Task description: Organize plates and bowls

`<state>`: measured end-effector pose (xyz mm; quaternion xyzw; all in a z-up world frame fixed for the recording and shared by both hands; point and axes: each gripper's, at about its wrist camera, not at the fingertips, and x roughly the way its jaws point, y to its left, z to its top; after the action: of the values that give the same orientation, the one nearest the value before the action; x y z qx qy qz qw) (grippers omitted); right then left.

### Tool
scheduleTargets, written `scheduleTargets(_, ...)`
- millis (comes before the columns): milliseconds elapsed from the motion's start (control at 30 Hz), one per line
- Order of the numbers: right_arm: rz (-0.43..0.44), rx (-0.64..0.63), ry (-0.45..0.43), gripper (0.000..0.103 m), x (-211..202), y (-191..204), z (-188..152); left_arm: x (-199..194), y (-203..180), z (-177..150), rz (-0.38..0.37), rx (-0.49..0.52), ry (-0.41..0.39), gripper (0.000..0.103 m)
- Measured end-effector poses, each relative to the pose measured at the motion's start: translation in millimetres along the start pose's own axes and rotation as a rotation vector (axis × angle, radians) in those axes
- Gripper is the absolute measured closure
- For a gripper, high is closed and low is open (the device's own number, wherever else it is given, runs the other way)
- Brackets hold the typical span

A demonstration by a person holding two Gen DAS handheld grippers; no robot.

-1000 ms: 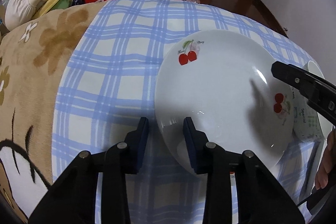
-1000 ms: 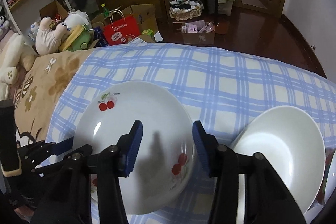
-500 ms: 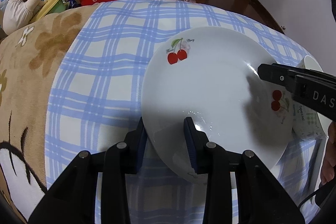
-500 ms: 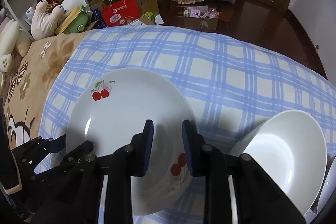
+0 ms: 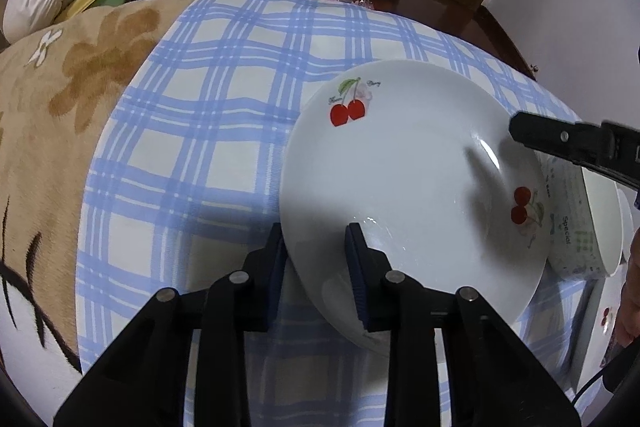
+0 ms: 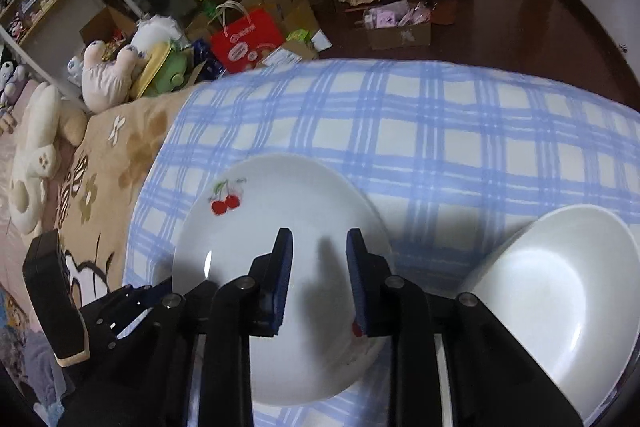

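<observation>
The right gripper (image 6: 318, 247), wide apart a second ago, is closing above the plate (image 6: 280, 267). The left gripper (image 5: 316, 239) is closing on the plate's rim, now lifted.

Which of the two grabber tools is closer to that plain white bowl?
The right. The right gripper hovers over the white cherry-print plate, with the plain white deep bowl just beside it. The left gripper straddles the plate's opposite rim, farther from the bowl.
</observation>
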<state>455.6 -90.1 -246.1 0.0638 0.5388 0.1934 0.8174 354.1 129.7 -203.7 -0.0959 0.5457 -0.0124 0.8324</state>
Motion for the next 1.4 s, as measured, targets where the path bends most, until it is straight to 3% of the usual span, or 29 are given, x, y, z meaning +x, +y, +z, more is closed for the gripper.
scheduleTargets(133, -0.097, -0.039, 0.010, 0.092, 2, 4, 2, 1, 1, 0, -0.005, -0.006, 0.000, 0.076)
scheduleTargets(333, -0.138, -0.052, -0.060, 0.091, -16, 3, 6, 0, 2, 0, 0.002, -0.011, 0.007, 0.075)
scheduleTargets(433, -0.171, -0.058, -0.047, 0.090, -18, -1, 9, 0, 3, 1, 0.010, -0.010, 0.012, 0.075)
scheduleTargets(567, -0.178, -0.045, -0.010, 0.080, -11, -9, 8, 1, 4, 2, 0.000, -0.022, 0.010, 0.074)
scheduleTargets(933, -0.182, -0.060, 0.050, 0.079, 8, -6, 2, 2, 1, 0, 0.005, -0.001, 0.004, 0.072)
scheduleTargets(1067, -0.230, -0.103, 0.046, 0.076, 14, 4, -1, 2, -3, -1, 0.009, 0.015, -0.001, 0.072)
scheduleTargets(1267, -0.253, -0.141, 0.054, 0.075, 18, 9, -2, 1, -4, -1, -0.016, 0.007, 0.002, 0.075)
scheduleTargets(1400, -0.268, -0.143, 0.062, 0.085, 16, 8, -3, 0, 9, -2, -0.057, -0.069, -0.010, 0.081)
